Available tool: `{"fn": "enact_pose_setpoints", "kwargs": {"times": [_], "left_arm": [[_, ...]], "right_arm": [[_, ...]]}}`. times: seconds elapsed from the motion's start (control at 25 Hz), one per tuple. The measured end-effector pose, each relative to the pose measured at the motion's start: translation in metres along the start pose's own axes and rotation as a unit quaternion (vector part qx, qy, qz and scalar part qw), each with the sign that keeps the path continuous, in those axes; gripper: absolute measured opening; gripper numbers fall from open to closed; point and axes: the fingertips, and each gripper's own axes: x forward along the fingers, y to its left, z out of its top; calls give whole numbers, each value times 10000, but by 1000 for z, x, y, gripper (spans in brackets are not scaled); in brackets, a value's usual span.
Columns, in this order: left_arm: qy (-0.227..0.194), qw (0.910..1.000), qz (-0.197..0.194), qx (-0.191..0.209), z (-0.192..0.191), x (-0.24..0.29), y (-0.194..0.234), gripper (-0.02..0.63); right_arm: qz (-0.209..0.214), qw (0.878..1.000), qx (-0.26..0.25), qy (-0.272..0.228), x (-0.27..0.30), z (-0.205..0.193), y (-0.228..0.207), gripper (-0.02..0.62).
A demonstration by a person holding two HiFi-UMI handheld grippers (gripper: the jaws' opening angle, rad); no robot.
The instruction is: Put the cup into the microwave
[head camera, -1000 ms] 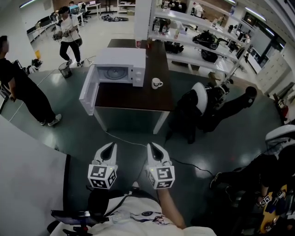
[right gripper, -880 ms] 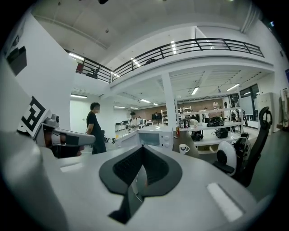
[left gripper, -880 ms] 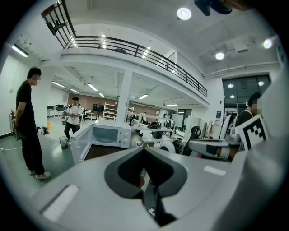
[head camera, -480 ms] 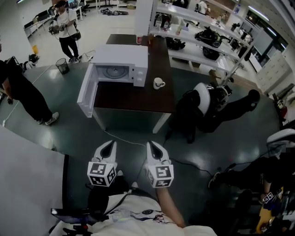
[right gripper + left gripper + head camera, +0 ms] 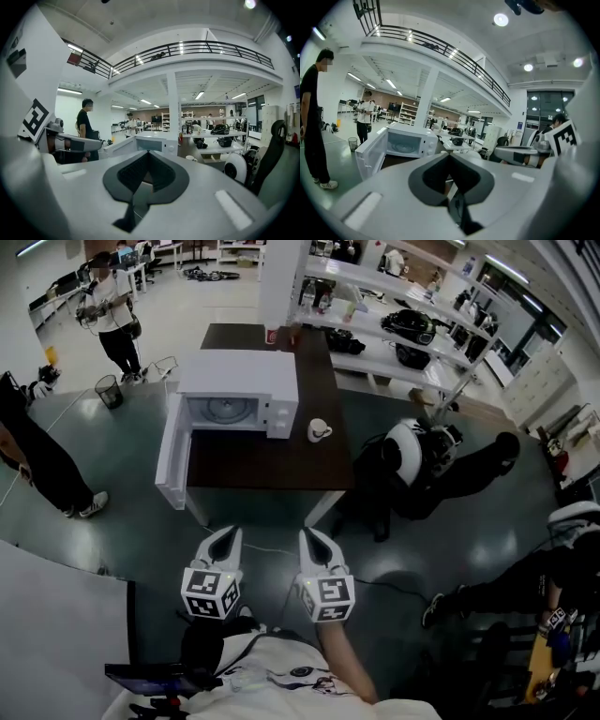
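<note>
A white cup (image 5: pixel 319 430) stands on the dark brown table (image 5: pixel 272 465), just right of the white microwave (image 5: pixel 239 390). The microwave's door (image 5: pixel 172 457) hangs open to the left, showing the turntable. My left gripper (image 5: pixel 228 534) and right gripper (image 5: pixel 307 534) are held side by side over the floor, well short of the table's near edge. Both are shut and empty. In the right gripper view the right gripper (image 5: pixel 148 152) points at the microwave (image 5: pixel 150 144), with the cup (image 5: pixel 191 158) to its right. The left gripper (image 5: pixel 450 153) faces the open microwave (image 5: pixel 405 142).
A person in black (image 5: pixel 33 456) stands left of the table, and another person (image 5: pixel 108 310) stands far back by a bin (image 5: pixel 108 390). A dark robot and chair (image 5: pixel 412 456) lie against the table's right side. White shelves (image 5: pixel 394 306) stand behind. A cable (image 5: pixel 262 545) crosses the floor.
Both grippers have moved forward with me toward the table, so the table, microwave and cup now sit nearer. The jaws stayed shut.
</note>
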Motion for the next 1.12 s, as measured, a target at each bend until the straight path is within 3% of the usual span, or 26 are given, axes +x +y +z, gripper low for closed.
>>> {"fn": "enact_pose_setpoints", "kwargs": {"times": [0.4,0.64,0.88,1.12], "left_arm": [[334,9989,-167,-270,-21,22,23,-2],[539,9982,-87,-234,-28,60,30,-2],[422,9987,275,-5,4,126,52,-2],[176,9990,363,214,45,193,58,-1]], "right_arm": [[-178,9992,5,372,23,-17,0,2],[-148,9985,180,505,63,-28,-28,2],[236,9995,134,131,138,3,-64,2],[484,9982,190,-287,194,37,-110,2]]}}
